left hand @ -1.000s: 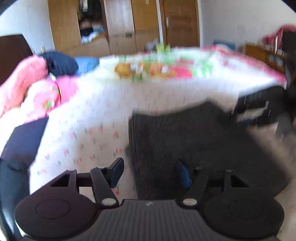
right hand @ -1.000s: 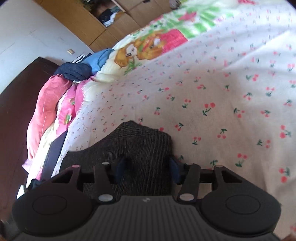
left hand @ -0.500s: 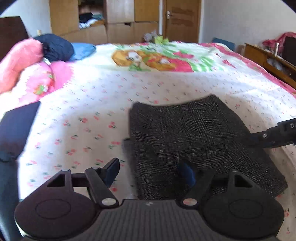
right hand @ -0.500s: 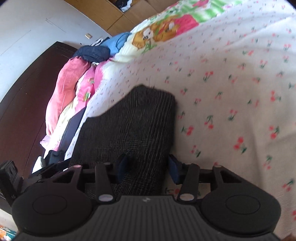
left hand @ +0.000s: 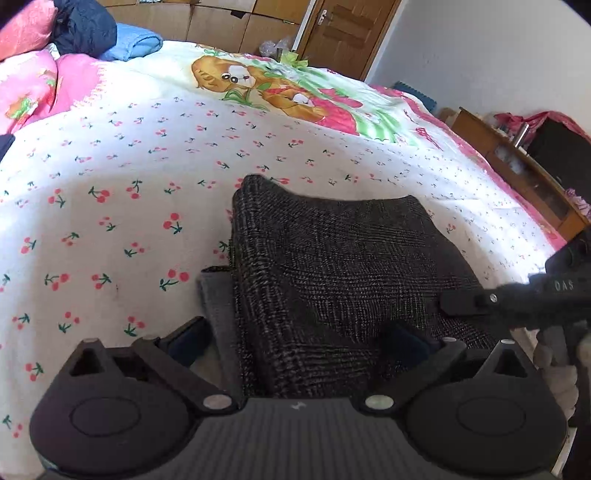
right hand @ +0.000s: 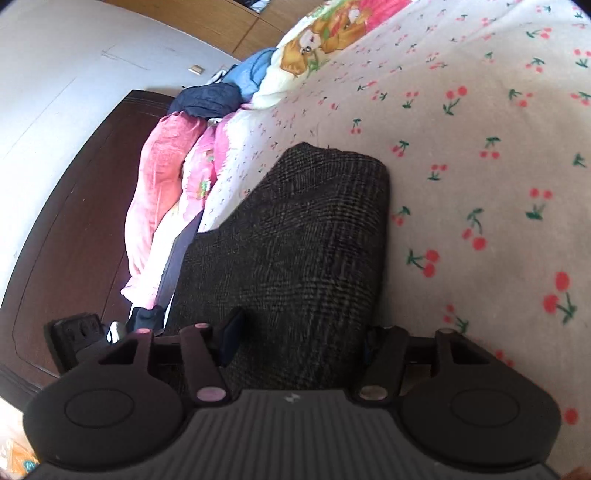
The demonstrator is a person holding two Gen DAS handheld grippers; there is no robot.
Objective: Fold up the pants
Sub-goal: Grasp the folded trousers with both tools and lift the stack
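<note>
Dark grey checked pants [left hand: 332, 266] lie folded into a thick stack on the cherry-print bed sheet [left hand: 110, 206]. My left gripper [left hand: 295, 339] is open, its jaws straddling the near left edge of the stack; a grey inner layer [left hand: 216, 299] sticks out at the left. My right gripper [right hand: 299, 338] is open, its jaws on either side of the stack's near end [right hand: 295, 240]. The right gripper also shows at the right edge of the left wrist view [left hand: 517, 299], over the stack's right side.
Pink bedding [left hand: 33, 81] and dark blue and light blue clothes [left hand: 96, 33] are piled at the head of the bed. A dark wooden headboard [right hand: 74, 206] stands behind them. A cartoon blanket [left hand: 280, 88] covers the far end. A wooden cabinet [left hand: 524, 177] stands at the right.
Both grippers have moved closer in over the folded pants, which now fill more of each view. Both stay open. The right gripper's view has tilted further over.
</note>
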